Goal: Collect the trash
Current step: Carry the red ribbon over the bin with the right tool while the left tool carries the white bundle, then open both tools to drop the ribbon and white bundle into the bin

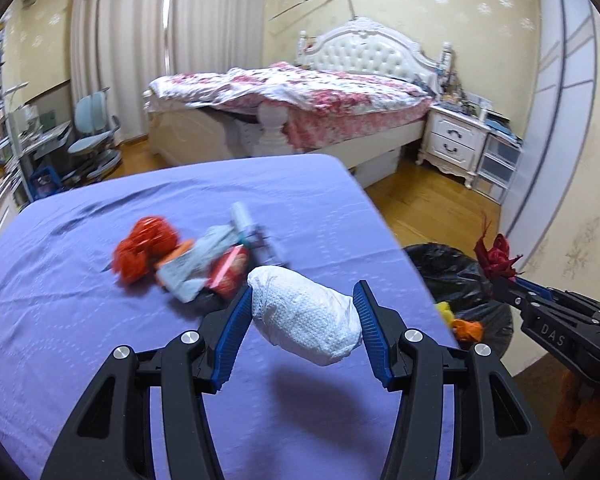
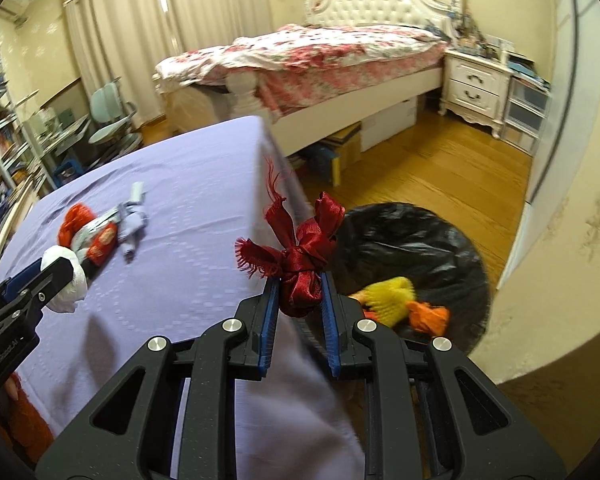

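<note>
Trash bag [image 2: 412,240] interior — right view only.

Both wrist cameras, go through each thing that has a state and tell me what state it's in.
left gripper: shut on white tissue wad, lifted above the purple table
right gripper: shut on red ribbon
black trash bag: open, yellow and orange scraps inside
wrapper pile: lying loose on the table

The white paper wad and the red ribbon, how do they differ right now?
The white paper wad is a pale, smooth, dimpled lump; the red ribbon is dark, shiny satin, knotted with frayed ends. The wad hangs over the purple tablecloth in the left gripper; the ribbon sits at the table's edge, beside the black trash bag, in the right gripper. Both are clamped and lifted.
</note>
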`<state>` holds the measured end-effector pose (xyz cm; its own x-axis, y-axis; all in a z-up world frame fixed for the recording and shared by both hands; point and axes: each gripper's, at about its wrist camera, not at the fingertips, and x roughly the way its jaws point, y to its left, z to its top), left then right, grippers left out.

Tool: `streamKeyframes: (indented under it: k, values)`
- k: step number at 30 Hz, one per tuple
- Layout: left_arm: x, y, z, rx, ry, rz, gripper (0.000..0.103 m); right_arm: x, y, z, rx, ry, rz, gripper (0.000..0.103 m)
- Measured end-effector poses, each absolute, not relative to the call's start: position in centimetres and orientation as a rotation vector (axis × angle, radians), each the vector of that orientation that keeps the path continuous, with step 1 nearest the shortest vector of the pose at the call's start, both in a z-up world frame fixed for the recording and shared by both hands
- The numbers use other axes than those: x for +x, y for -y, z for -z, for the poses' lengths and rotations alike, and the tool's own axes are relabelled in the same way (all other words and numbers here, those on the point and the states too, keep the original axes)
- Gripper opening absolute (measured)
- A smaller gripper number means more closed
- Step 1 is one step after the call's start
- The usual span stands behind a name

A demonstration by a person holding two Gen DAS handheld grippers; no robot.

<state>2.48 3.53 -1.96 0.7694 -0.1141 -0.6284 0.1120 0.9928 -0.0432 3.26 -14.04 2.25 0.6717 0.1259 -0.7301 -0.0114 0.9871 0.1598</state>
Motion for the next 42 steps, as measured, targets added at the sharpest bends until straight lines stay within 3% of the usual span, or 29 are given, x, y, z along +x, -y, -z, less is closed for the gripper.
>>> streamKeyframes:
  k: [14,35,38,40,42]
  values:
    - [6.5,5.9,2.3,0.085,-0.672,0.296,0.053,4.1,20.8,-0.6,0.210,-0.850,0.030,0.020]
    - [10.1,10.8,5.0,0.148,-0.754,0.318,0.054,6.5,24.4,1.4,0.267,-0.877,0.060,0.021]
    - [10.3,11.0,5.3,0.150,-0.769,0.316,0.059,6.4,24.6,1.5,0.268,-0.881,0.064,0.022]
    - [10.4,10.8,5.3,0.139,-0.771,0.307,0.069,6.5,24.6,1.6,0.270,-0.883,0.065,0.022]
    - [10.5,10.6,5.2,0.126,-0.769,0.301,0.074,6.4,24.6,1.7,0.269,-0.885,0.069,0.023]
